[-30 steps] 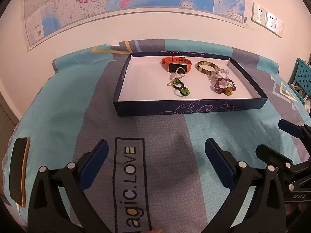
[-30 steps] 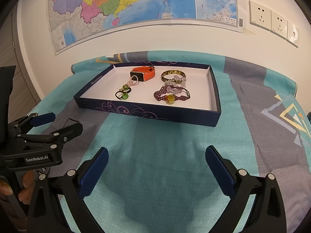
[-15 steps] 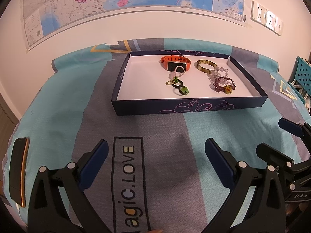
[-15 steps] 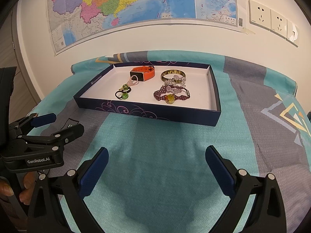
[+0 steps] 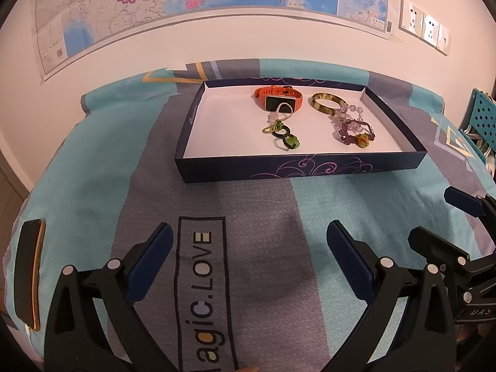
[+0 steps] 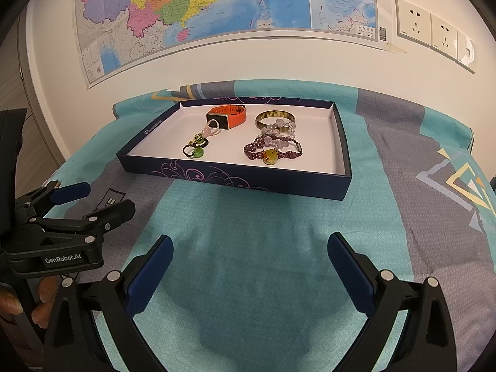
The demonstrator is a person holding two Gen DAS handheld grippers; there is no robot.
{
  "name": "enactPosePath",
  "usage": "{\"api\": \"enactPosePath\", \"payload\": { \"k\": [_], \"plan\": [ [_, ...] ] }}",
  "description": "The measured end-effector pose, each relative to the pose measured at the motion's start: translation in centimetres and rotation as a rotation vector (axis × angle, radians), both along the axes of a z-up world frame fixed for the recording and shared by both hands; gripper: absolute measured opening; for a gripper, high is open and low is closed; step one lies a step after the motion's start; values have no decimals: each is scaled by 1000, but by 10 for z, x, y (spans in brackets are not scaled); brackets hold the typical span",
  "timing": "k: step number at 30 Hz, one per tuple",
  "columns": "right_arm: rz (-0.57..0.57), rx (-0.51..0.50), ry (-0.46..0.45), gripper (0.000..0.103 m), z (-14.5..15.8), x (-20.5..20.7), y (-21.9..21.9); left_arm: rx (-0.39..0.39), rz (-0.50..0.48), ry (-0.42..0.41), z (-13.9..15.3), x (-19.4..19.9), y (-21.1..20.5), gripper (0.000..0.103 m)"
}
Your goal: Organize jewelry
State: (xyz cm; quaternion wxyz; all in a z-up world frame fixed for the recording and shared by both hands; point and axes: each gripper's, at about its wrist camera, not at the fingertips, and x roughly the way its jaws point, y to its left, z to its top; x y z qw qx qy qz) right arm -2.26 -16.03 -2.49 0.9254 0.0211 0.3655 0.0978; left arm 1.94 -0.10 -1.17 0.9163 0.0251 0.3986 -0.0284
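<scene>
Five pieces of jewelry, all lying inside one shallow navy box (image 5: 297,167) with a white floor, set on a teal-and-grey patterned cloth (image 6: 263,263).

Contents, back row: orange smartwatch band (image 5: 277,97), face toward the room; amber-mottled bangle (image 5: 328,103), lying flat to its right.

Contents, front row: a dark ring charm with green beads (image 5: 283,131), its pale cord looped up against the watch face; a clear-bead bracelet (image 5: 348,114) overlapping the bangle's near edge; a purple beaded bracelet with a yellow stone (image 5: 356,133), tangled with the clear beads.

Left gripper (image 5: 248,251): fingers spread wide, nothing between them, hovering over the cloth well short of the box.

Right gripper (image 6: 250,259): likewise spread wide and empty, near the left gripper and also short of the box.

Also present: a phone with an orange edge (image 5: 29,271) at the cloth's left margin; a wall map (image 6: 217,3); wall sockets (image 6: 427,29).

Change over the last second: very little. Both grippers have drifted slightly back from the box; no piece of jewelry has shifted.

Bearing on the task, as a judgement: every piece sits in the box already, yet two clusters overlap. This would fit either a sorting still to be tidied or a finished gathering-in with the grippers backing off; the view does not settle which.
</scene>
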Motion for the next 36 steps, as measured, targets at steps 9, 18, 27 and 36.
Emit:
{"api": "enactPosePath", "payload": {
  "k": [9, 18, 27, 36],
  "plan": [
    [0, 1, 0, 96, 0, 0, 0, 0, -1, 2, 0, 0, 0, 98],
    [-2, 3, 1, 96, 0, 0, 0, 2, -4, 3, 0, 0, -2, 98],
    [-2, 5, 2, 96, 0, -1, -1, 7, -7, 5, 0, 1, -4, 98],
    [-3, 6, 2, 96, -1, 0, -1, 8, -10, 5, 1, 1, -4, 98]
  ]
}}
